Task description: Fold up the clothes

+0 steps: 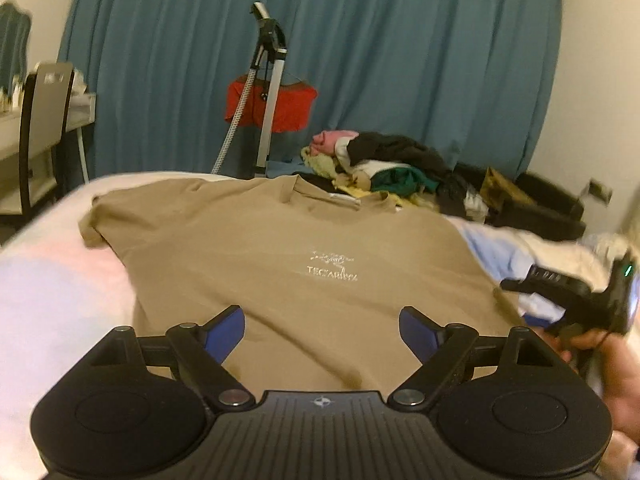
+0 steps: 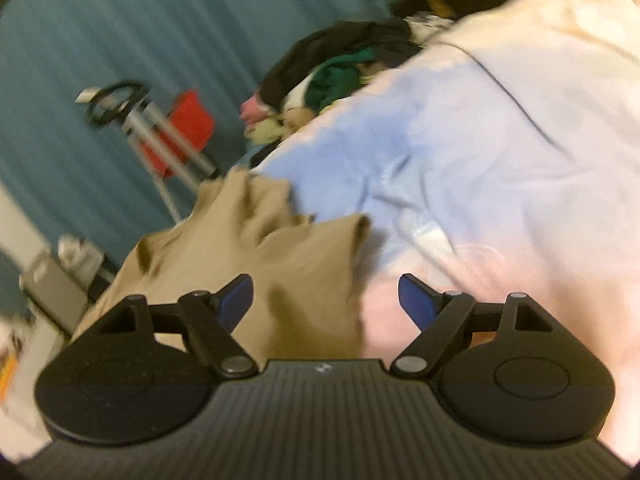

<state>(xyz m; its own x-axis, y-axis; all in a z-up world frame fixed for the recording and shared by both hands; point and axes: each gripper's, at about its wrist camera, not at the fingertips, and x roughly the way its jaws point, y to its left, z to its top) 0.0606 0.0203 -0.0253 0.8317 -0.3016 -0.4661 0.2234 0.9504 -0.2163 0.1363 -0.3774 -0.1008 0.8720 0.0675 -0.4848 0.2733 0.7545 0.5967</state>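
A tan T-shirt (image 1: 280,256) with a small white chest print lies spread flat on the bed, collar toward the far side. My left gripper (image 1: 322,330) is open and empty, just above the shirt's near hem. My right gripper (image 2: 326,300) is open and empty over the shirt's rumpled right side (image 2: 260,252); its view is tilted and blurred. The right gripper also shows in the left wrist view (image 1: 576,300), held at the shirt's right edge.
The bed cover (image 1: 52,300) is pale pink and light blue. A pile of mixed clothes (image 1: 384,164) lies at the far end. A garment steamer stand (image 1: 268,80) with a red top (image 1: 280,106) stands before a teal curtain. A chair (image 1: 44,120) and desk are at far left.
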